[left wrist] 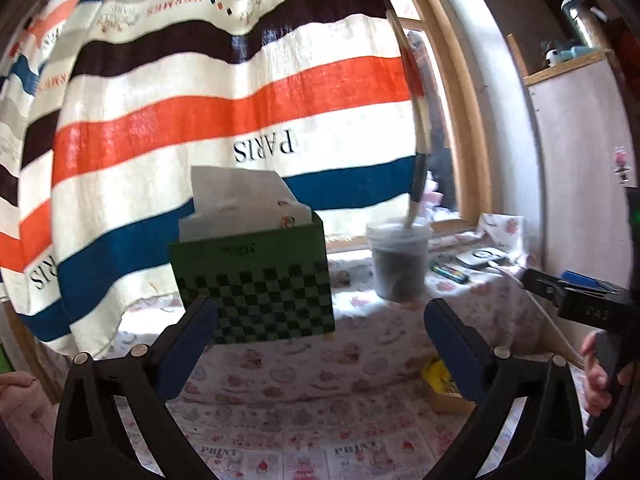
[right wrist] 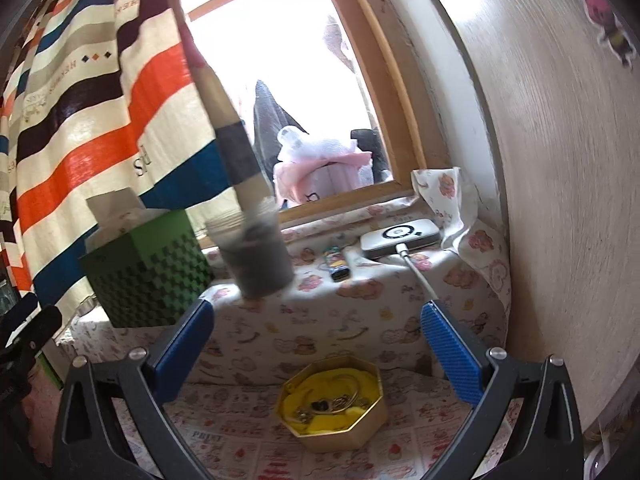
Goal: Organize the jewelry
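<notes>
A gold hexagonal tin [right wrist: 334, 408] with a yellow lining sits on the patterned cloth, holding several pieces of jewelry [right wrist: 332, 402], among them a ring-shaped bangle. My right gripper [right wrist: 320, 344] is open and empty, hovering above and just behind the tin. In the left wrist view only a corner of the tin [left wrist: 442, 386] shows behind the right finger. My left gripper [left wrist: 320, 336] is open and empty, raised in front of a green checkered box [left wrist: 256, 284].
The green checkered box [right wrist: 148, 272] holds white papers. A plastic cup [right wrist: 256, 256] with dark contents, a lighter [right wrist: 336, 264] and a white device with a cable [right wrist: 400, 236] lie on the sill. A striped curtain [left wrist: 200, 100] hangs behind. The wooden wall [right wrist: 560, 160] is at right.
</notes>
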`<state>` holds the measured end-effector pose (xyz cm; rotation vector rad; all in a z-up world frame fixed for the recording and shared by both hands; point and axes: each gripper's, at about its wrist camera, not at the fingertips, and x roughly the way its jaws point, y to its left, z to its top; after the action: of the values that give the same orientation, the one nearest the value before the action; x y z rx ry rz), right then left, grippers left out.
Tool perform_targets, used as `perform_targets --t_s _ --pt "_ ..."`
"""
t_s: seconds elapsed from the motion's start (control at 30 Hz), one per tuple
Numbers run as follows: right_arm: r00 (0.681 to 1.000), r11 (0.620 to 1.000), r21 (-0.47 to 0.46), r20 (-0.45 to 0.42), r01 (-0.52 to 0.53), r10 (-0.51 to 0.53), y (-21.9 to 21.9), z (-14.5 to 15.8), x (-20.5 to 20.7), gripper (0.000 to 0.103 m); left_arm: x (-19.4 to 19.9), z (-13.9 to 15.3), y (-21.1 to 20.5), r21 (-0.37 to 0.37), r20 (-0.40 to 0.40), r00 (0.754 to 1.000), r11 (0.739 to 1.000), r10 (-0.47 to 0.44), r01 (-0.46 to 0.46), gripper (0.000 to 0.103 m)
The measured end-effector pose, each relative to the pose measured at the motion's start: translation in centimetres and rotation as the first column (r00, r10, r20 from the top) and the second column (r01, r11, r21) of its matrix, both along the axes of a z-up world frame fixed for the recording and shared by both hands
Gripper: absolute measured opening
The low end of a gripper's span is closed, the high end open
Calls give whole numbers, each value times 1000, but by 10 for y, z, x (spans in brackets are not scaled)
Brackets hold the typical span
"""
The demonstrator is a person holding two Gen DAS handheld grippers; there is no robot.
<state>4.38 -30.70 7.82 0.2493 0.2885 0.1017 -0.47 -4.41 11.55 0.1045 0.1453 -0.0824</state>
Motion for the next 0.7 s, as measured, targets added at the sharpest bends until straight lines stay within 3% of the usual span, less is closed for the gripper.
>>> perform_targets --t_s 0.1,0.3,0.47,0.7 --pt "1000 1000 -14 -6 -26 26 12 -1 -6 103 -3 -6 13 -29 -3 1000 999 15 -15 103" --pt "998 994 -110 67 -11 19 38 -18 -19 103 5 -36 26 -11 -19 997 997 78 -78 103" --pt "997 986 -150 25 -70 75 56 -46 -12 103 17 -67 41 -67 -56 994 993 98 -101 103" --pt "996 977 -193 -5 -92 93 67 -71 -10 103 38 -98 48 -71 -157 983 992 93 -105 103"
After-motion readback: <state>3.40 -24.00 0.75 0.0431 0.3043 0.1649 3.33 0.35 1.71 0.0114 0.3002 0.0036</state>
